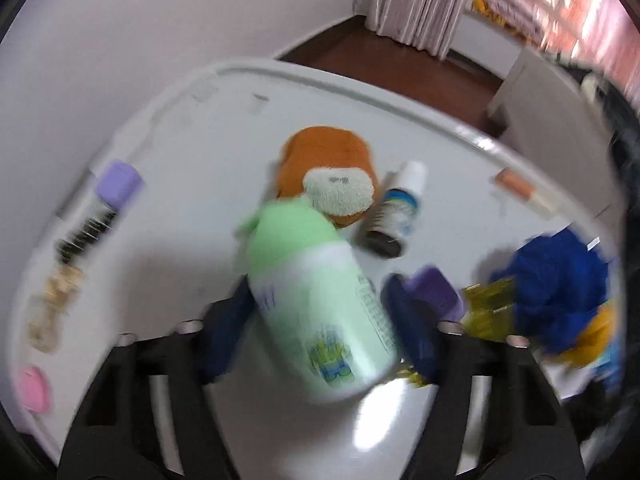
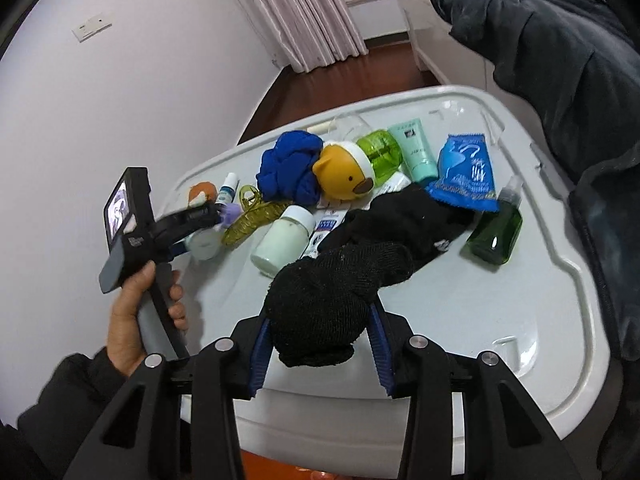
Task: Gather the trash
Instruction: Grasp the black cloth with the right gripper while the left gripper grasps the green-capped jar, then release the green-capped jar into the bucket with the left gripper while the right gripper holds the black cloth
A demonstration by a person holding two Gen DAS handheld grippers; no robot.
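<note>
Left gripper (image 1: 316, 312) with jaws clamped on a pale green lotion bottle (image 1: 320, 312), tilted above the white tabletop (image 1: 180, 152), near an orange plush toy (image 1: 332, 172) and a small white-capped bottle (image 1: 396, 208). Right gripper (image 2: 320, 344) with jaws clamped on a black sock (image 2: 340, 288), trailing across the tabletop beside a blue sachet (image 2: 464, 172) and green spray bottle (image 2: 496, 228).
</note>
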